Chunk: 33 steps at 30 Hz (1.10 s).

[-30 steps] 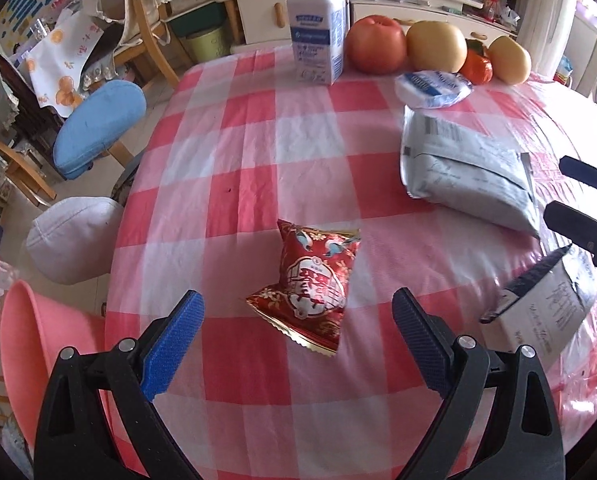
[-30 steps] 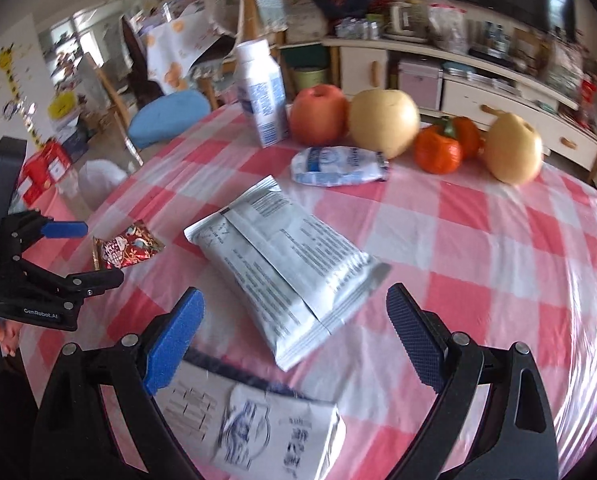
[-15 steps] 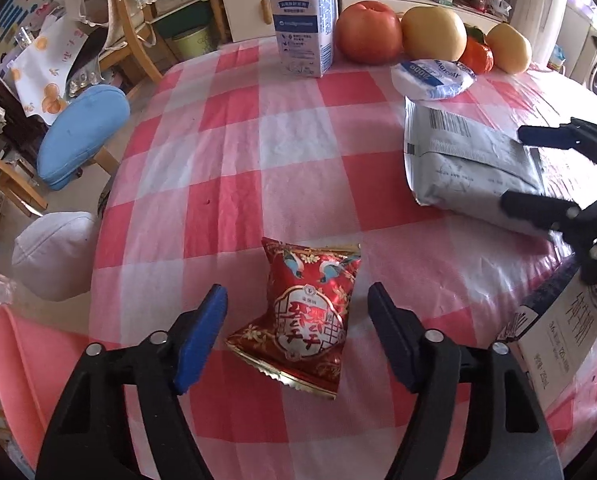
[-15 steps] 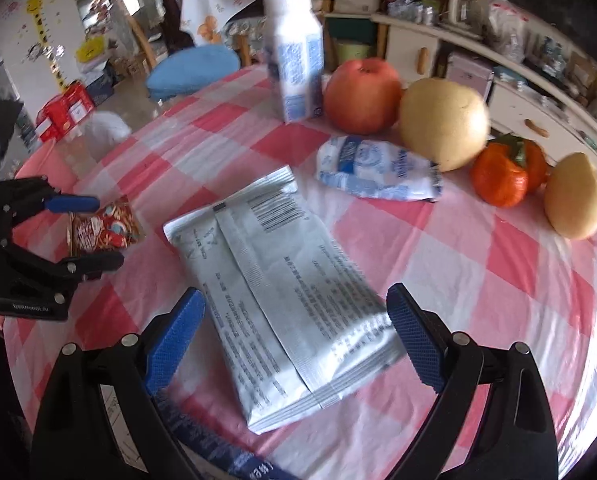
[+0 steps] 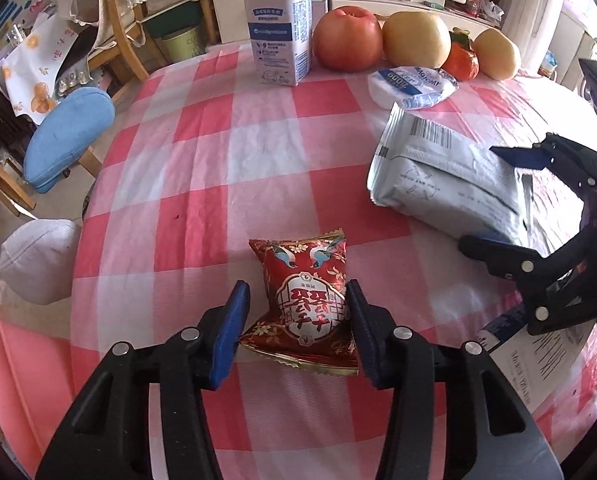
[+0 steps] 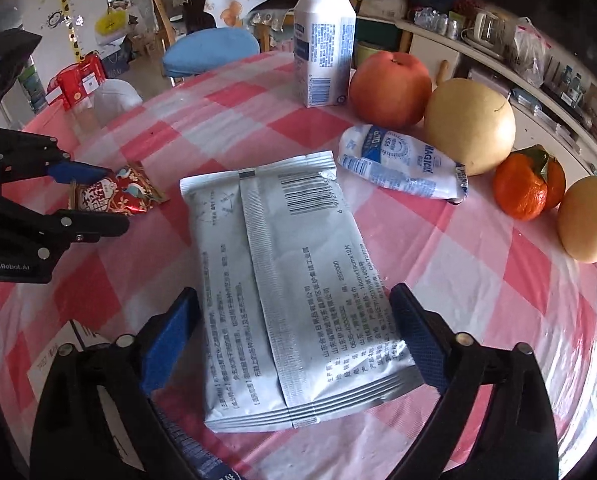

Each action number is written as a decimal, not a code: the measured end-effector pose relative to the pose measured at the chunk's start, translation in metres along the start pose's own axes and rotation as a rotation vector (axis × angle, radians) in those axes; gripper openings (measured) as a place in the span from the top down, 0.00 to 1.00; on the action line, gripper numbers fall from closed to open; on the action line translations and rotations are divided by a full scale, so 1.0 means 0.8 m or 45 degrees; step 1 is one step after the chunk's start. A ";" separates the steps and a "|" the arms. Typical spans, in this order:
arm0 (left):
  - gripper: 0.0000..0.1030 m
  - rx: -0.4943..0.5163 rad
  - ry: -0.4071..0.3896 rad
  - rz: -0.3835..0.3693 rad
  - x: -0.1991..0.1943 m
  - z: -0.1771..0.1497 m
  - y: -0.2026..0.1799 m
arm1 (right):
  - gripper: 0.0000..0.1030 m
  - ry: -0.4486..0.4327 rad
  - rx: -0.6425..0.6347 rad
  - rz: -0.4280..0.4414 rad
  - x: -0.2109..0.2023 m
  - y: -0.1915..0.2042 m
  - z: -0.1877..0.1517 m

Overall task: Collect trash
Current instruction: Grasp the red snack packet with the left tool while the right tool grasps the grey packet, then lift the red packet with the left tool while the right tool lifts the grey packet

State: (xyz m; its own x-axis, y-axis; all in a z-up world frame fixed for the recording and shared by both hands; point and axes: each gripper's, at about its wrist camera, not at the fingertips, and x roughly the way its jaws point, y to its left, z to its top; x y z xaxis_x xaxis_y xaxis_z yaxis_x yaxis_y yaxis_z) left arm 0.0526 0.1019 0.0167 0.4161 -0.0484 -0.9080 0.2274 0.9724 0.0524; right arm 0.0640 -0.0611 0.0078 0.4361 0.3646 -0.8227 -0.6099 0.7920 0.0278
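Red snack packet (image 5: 304, 304) between left tongs (image 5: 296, 322)

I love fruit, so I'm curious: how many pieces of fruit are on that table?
5, all along the far edge: a red apple beside the milk bottle, a pear, two tangerines, one behind the other, and another pear at the right end.

- My left gripper (image 5: 296, 312) sits low over the checked tablecloth (image 5: 226, 160), blue-padded fingers either side of the red snack packet (image 5: 304, 304).
- The pads look to be at the packet's edges; I can't tell whether they press it.
- To the right, the right gripper (image 5: 510, 200) straddles the silver pouch (image 5: 446, 176), jaws wide.
- At the far edge I see a white bottle (image 5: 278, 24), an apple (image 5: 347, 38), a pear (image 5: 416, 39), and a white-and-blue wrapper (image 5: 412, 86) lying just in front.
- A printed paper (image 5: 538, 364) lies at the right edge.
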 end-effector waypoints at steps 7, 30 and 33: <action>0.52 -0.037 -0.044 -0.060 -0.016 0.002 0.001 | 0.23 -0.043 0.065 0.014 -0.012 -0.007 -0.004; 0.52 -0.065 -0.217 -0.222 -0.076 -0.016 0.021 | 0.27 -0.237 0.154 -0.159 -0.086 0.021 0.000; 0.52 -0.082 -0.250 -0.231 -0.088 -0.022 0.030 | 0.27 -0.239 0.175 -0.153 -0.095 0.028 -0.002</action>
State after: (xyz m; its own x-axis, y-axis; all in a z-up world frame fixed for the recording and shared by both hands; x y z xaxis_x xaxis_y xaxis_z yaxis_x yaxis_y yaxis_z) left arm 0.0132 0.1328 0.0747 0.5381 -0.2600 -0.8018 0.2597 0.9561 -0.1358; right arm 0.0165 -0.0719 0.0703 0.6229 0.3380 -0.7055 -0.4563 0.8895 0.0234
